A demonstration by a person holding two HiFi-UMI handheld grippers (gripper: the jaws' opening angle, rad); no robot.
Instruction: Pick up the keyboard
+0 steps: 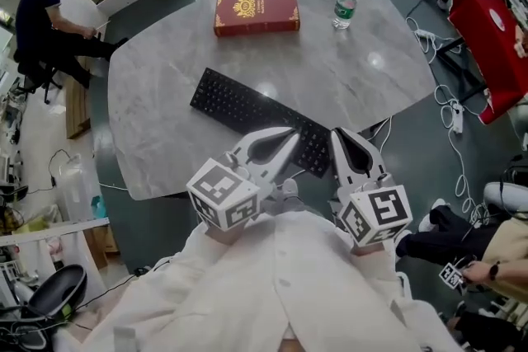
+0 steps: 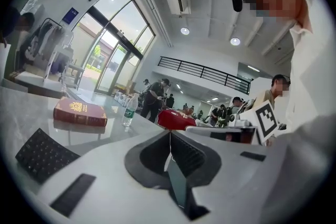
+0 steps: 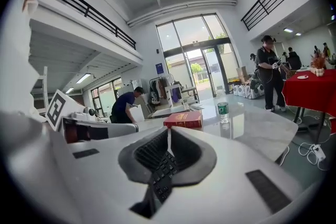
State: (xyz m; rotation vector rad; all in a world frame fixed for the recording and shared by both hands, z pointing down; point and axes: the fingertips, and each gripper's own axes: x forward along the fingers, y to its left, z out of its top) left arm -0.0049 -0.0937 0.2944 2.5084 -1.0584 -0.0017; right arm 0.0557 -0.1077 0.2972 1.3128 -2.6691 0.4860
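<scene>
Head view: steeply down over the marble table [image 1: 346,78]. Gripper views: low, near-level across it (all share the red book [image 1: 256,11]).

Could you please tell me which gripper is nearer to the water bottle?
Right. The right gripper sits straight below the water bottle in the head view; the left gripper is further left.

The black keyboard [image 1: 247,113] is lying flat and diagonal on the grey marble table [image 1: 346,70], its near end reaching the front edge.
</scene>
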